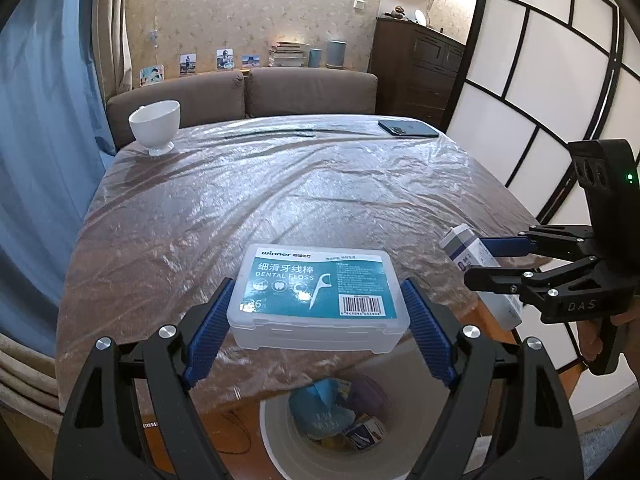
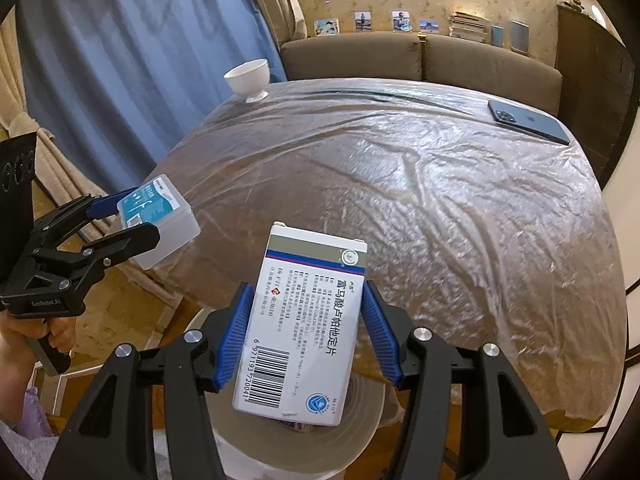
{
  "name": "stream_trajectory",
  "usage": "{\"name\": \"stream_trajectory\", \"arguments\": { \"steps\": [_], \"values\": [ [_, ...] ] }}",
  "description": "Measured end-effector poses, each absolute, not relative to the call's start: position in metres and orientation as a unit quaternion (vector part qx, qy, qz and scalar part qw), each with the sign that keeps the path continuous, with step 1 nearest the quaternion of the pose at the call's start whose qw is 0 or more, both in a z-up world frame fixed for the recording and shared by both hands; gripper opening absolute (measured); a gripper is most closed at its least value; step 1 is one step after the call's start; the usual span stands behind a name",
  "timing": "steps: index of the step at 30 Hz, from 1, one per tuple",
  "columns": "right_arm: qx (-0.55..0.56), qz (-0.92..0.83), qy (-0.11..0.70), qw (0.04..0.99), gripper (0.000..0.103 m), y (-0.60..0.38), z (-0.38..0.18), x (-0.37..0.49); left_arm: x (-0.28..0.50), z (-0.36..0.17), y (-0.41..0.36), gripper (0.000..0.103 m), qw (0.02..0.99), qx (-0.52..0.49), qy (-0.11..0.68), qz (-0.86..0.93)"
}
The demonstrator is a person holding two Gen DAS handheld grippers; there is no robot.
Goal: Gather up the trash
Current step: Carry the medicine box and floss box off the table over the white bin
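Observation:
My left gripper (image 1: 318, 285) is shut on a clear plastic dental floss box (image 1: 316, 312) with a teal label, its blue pads pressing both short sides. It hangs over the table's near edge, above a white waste bin (image 1: 276, 440) that holds several pieces of trash. My right gripper (image 2: 307, 286) is shut on a white medicine carton (image 2: 304, 328) with a barcode, also held over the bin (image 2: 248, 440). Each view shows the other gripper off to the side: the right gripper (image 1: 478, 260) with its carton (image 1: 464, 244), the left gripper (image 2: 140, 216) with its floss box (image 2: 164, 220).
The table (image 1: 280, 184) is covered in crinkled clear plastic film. A white footed cup (image 1: 155, 126) stands at its far left corner and a dark phone (image 1: 408, 128) lies at the far right. A brown sofa (image 1: 240, 92) is behind, with blue curtains to the left.

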State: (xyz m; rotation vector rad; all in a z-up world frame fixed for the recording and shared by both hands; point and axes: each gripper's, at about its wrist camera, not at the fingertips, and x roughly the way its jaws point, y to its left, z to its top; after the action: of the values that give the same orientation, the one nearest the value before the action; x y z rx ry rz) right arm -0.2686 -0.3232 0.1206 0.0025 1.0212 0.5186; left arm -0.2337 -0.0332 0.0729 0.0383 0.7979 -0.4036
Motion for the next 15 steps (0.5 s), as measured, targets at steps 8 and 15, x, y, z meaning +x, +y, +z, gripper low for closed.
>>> {"name": "stream_trajectory", "arguments": {
  "steps": [8, 15],
  "values": [
    [0.003, 0.258, 0.494, 0.831, 0.055, -0.323, 0.118, -0.285, -0.251, 0.066, -0.032, 0.083, 0.891, 0.016, 0.403, -0.208],
    [0.005, 0.267, 0.509, 0.818, 0.055, -0.324, 0.111, -0.298, -0.265, 0.059, -0.037, 0.083, 0.882, 0.022, 0.418, -0.216]
  ]
}}
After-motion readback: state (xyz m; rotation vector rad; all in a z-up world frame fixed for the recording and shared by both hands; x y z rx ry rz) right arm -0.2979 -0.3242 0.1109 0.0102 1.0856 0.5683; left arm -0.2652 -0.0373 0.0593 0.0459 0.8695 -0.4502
